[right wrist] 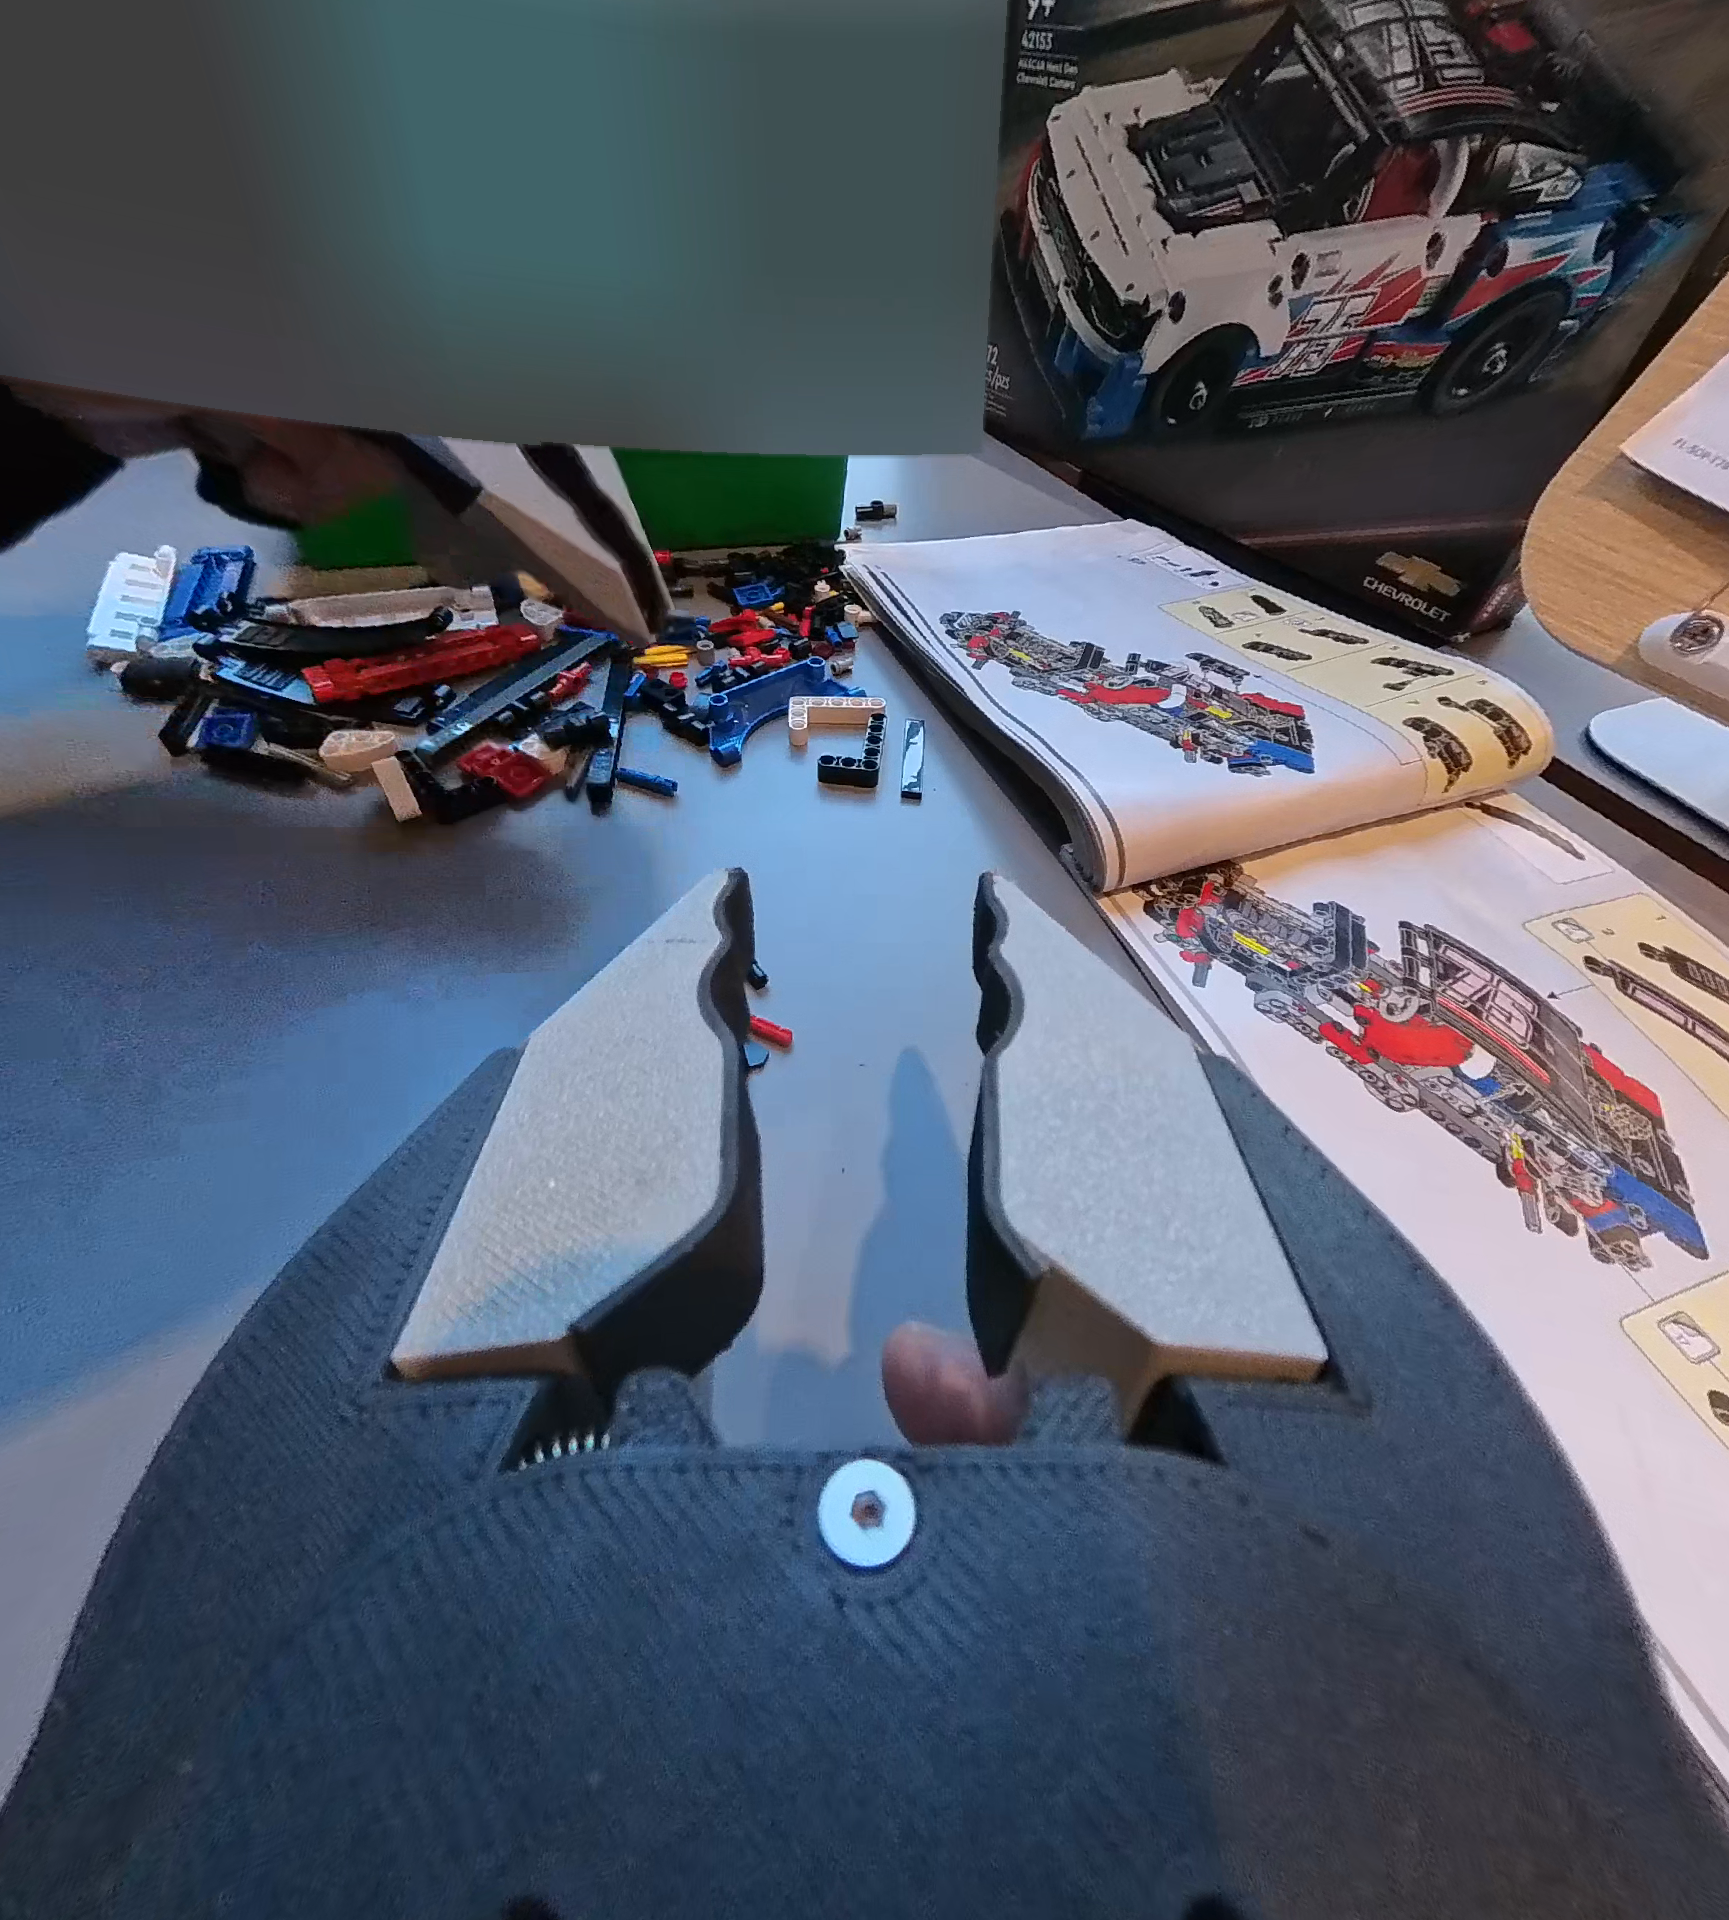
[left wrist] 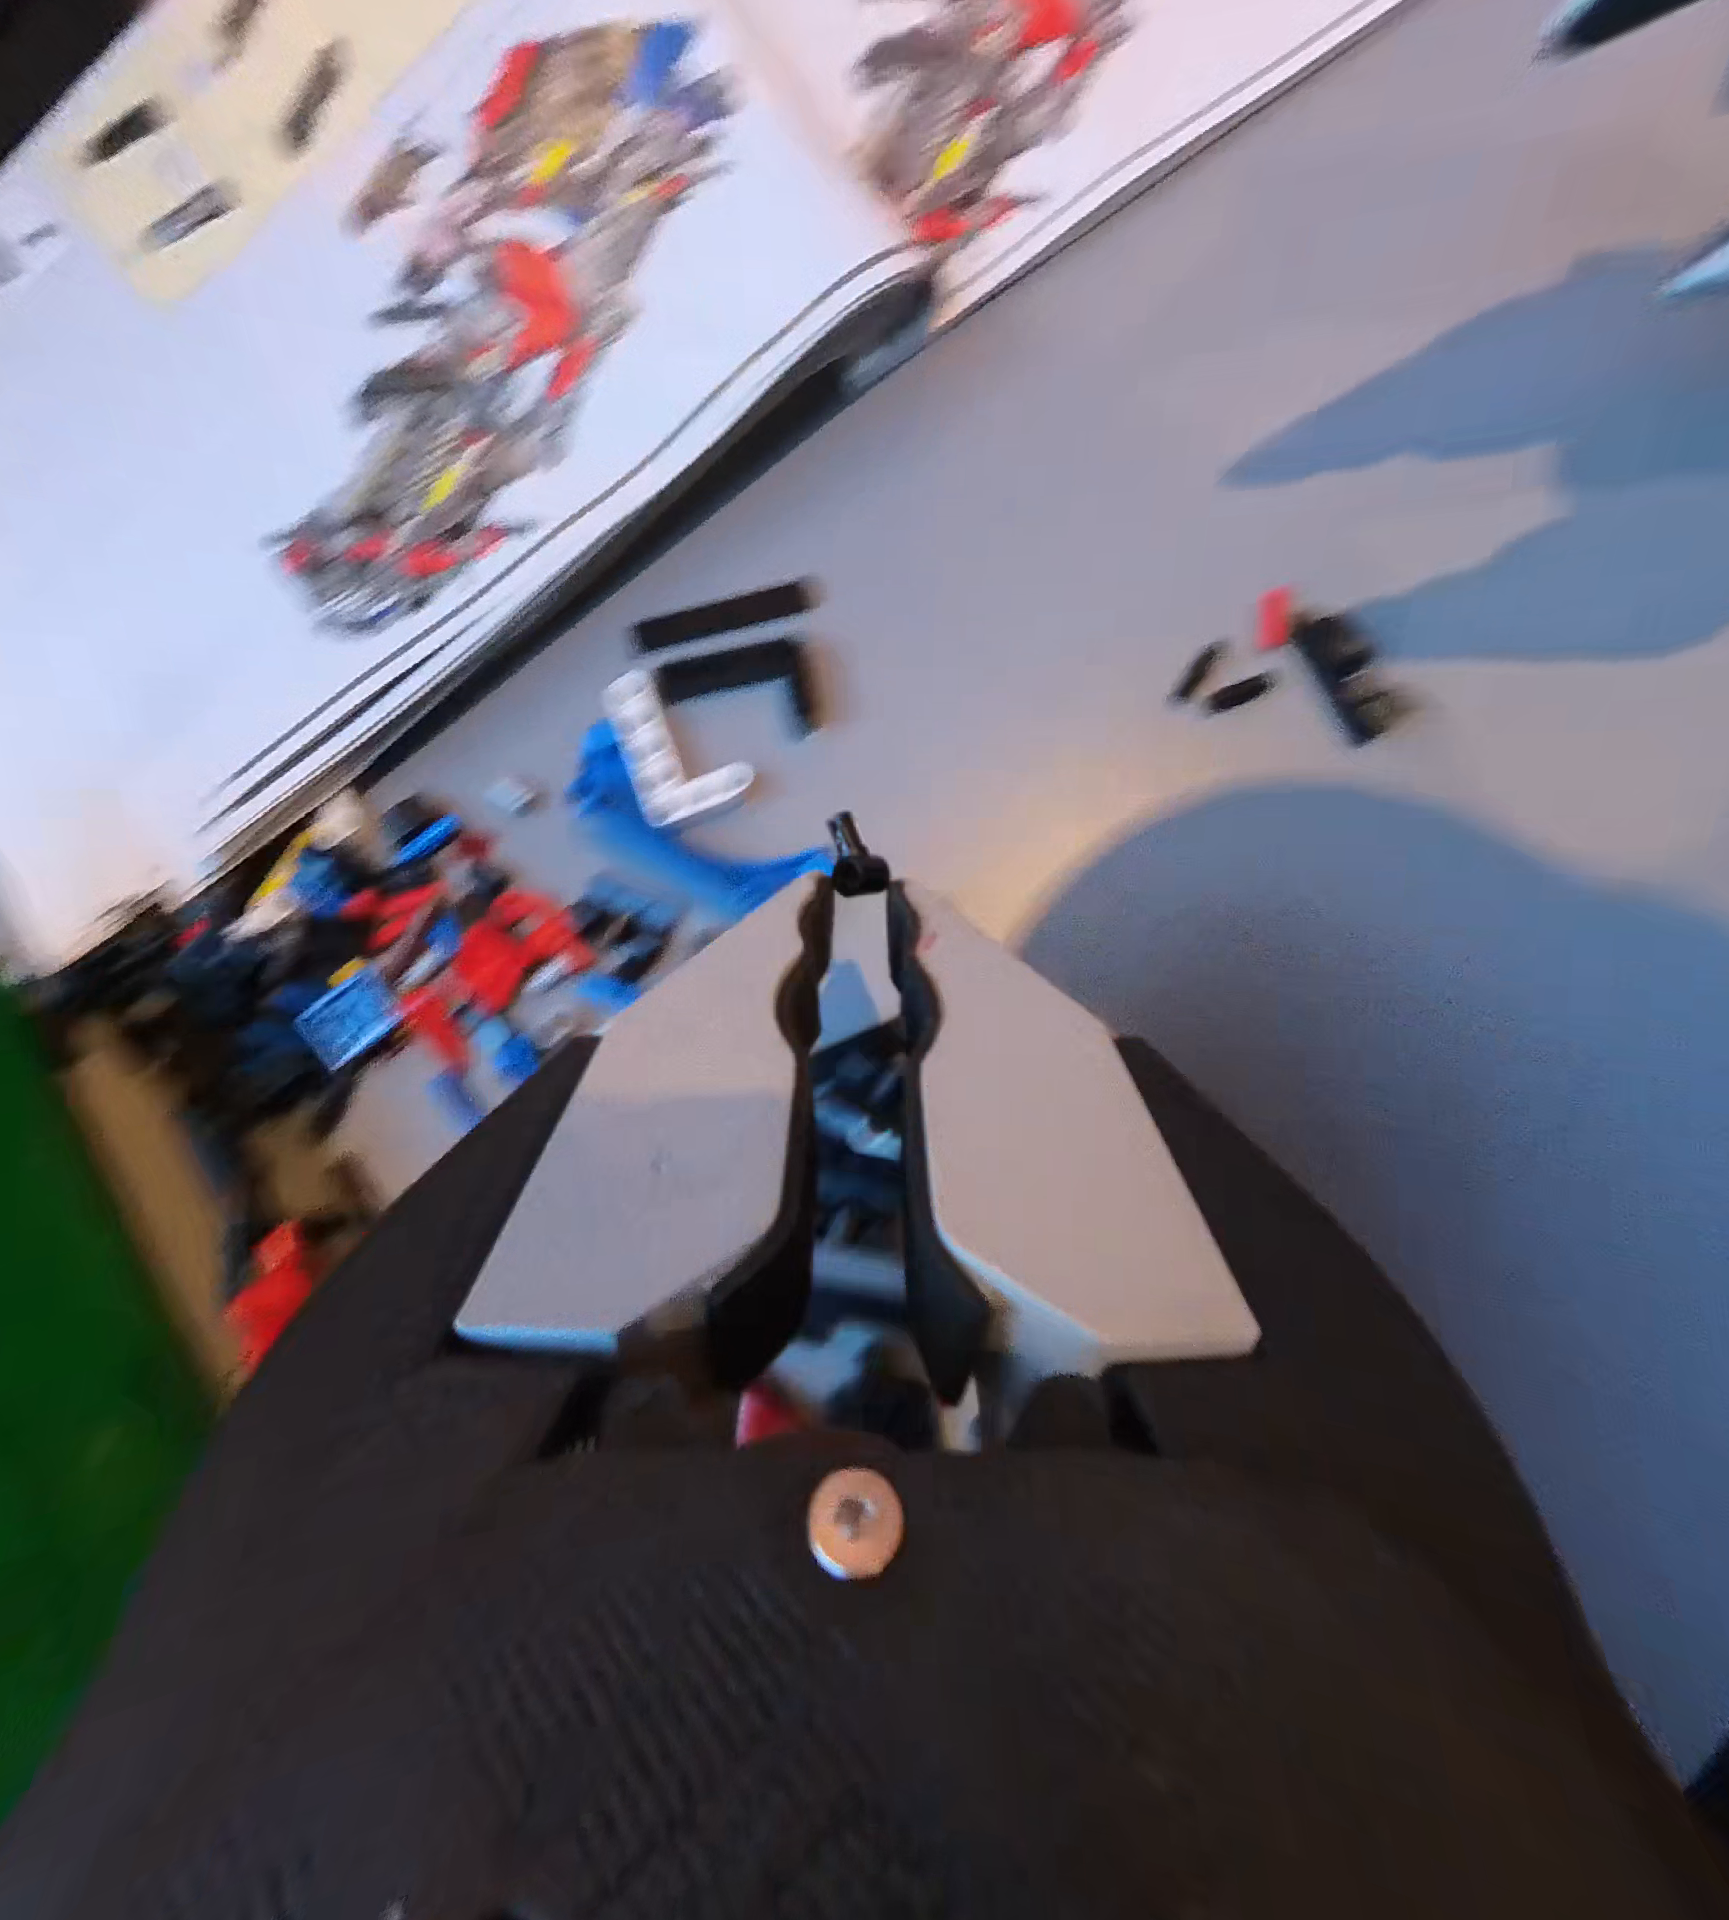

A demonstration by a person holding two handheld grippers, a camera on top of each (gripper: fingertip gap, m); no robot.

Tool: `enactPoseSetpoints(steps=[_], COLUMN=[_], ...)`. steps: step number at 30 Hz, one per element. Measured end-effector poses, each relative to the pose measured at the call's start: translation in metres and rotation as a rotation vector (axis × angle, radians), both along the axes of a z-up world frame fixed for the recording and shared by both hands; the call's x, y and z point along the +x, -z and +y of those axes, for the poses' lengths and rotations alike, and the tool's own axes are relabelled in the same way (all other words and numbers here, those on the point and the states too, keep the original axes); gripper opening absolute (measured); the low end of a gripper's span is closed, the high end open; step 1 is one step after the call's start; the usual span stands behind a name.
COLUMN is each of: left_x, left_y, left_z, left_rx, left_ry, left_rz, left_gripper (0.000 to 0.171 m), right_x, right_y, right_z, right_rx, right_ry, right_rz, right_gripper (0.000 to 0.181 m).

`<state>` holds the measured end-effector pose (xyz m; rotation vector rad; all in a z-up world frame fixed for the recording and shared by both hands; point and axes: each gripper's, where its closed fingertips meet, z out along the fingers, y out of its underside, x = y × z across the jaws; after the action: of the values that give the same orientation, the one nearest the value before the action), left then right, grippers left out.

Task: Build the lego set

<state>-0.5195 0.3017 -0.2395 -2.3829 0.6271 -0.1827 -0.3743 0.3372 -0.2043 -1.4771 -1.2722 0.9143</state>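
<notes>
My left gripper (left wrist: pixel 858 888) is shut on a small black pin (left wrist: pixel 849 847) and holds it above the grey table; the view is motion-blurred. Beyond it lie a white L-beam (left wrist: pixel 668 758), a black L-beam (left wrist: pixel 735 665) and a blue curved piece (left wrist: pixel 631 821). The loose brick pile (left wrist: pixel 424 956) is to its left. My right gripper (right wrist: pixel 860 894) is open and empty, low over the table. A red pin (right wrist: pixel 768 1031) and small black bits lie by its left finger. The left gripper also shows in the right wrist view (right wrist: pixel 647 623), at the pile (right wrist: pixel 444 675).
The open instruction booklet (right wrist: pixel 1203 727) lies along the right side, with the set's box (right wrist: pixel 1359 260) standing behind it. A green bin (right wrist: pixel 735 499) sits behind the pile. A grey stand base (right wrist: pixel 1691 758) is at the far right. A few small dark pieces (left wrist: pixel 1327 665) lie apart. To the blue curved piece (left wrist: pixel 631 821): left tips about 6 cm, right tips about 20 cm.
</notes>
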Motion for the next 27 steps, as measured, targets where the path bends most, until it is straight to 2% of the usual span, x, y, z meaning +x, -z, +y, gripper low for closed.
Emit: enactPoseSetpoints(steps=[2,5,9,12,17,21,27], left_x=[0.037,0.069,0.088,0.089,0.073,0.028,-0.025], left_y=[0.006,0.022,0.046,0.043,0.031,0.017,-0.004], left_z=[0.002,0.002,-0.011,-0.012,-0.023,-0.037,-0.049], left_rx=[-0.035,-0.083,-0.217,-0.202,-0.176,-0.106,0.004], left_ry=[0.087,0.186,0.269,0.266,0.21,0.068,-0.128], left_rz=[-0.053,-0.042,-0.059,-0.075,-0.066,0.007,-0.033], left_gripper=[0.007,0.006,0.014,0.023,0.025,0.024,0.024], right_x=[0.0,0.002,0.003,0.003,0.005,0.007,0.005], right_y=[0.001,0.0,-0.003,-0.004,-0.003,-0.004,-0.001], right_z=[0.0,0.002,0.001,-0.001,0.001,0.003,0.003], right_rx=[0.011,0.027,0.026,0.037,0.051,0.039,0.038], right_ry=[0.004,0.012,0.011,0.006,0.014,0.019,0.02], right_rz=[-0.008,-0.008,0.005,0.003,-0.007,0.003,-0.003], right_gripper=[0.039,0.039,0.038,0.038,0.038,0.038,0.038])
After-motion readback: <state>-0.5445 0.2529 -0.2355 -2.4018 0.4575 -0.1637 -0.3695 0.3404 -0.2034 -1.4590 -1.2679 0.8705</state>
